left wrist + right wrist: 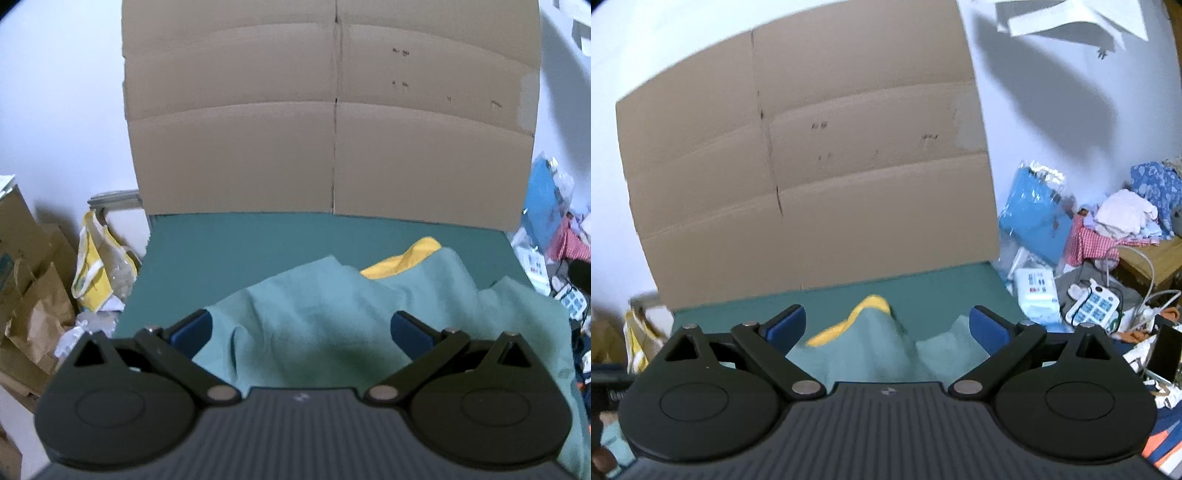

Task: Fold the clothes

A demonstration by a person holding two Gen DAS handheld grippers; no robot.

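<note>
While both grippers gape, the teal garment (317, 314) lies below their fingers (190, 334).

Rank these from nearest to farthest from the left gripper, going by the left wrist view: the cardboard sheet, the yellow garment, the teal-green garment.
1. Teal-green garment: right under and ahead of the left gripper, between its open fingers.
2. Yellow garment: beyond it, right of centre, peeking out from behind the teal-green folds.
3. Cardboard sheet: farthest, standing upright along the table's back edge.
</note>
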